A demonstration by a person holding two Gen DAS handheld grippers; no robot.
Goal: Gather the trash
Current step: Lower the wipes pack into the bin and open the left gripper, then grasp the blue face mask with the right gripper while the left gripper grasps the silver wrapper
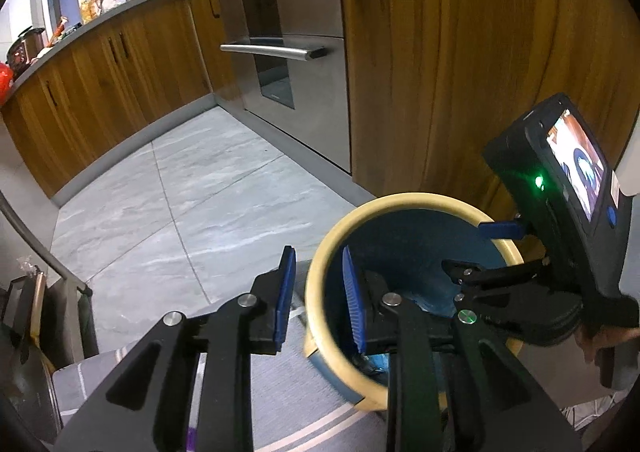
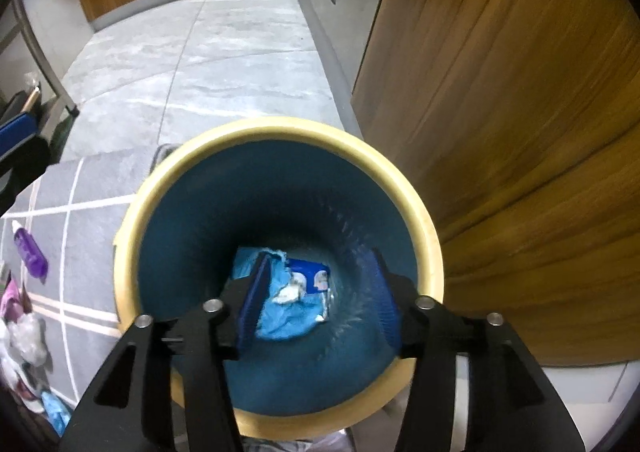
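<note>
Both tongs gape wide and empty over the blue bin (image 2: 192,236): right tongs (image 2: 318,294) above the crumpled blue trash (image 2: 288,316) at its bottom, left tongs (image 1: 316,300) straddling its cream rim. Grey tiled floor (image 2: 240,52), striped grey rug (image 2: 84,220) with a purple bottle (image 2: 30,250), wooden cabinets (image 1: 460,52), steel oven (image 1: 296,64)

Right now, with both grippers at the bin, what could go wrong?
1. The right gripper hangs open inside the bin; pulling out sideways could catch the rim and tip it.
2. The left gripper is open astride the rim, close to the right one; they may collide.
3. The purple bottle and wrappers on the mat lie near the view's edge, easily missed.
</note>
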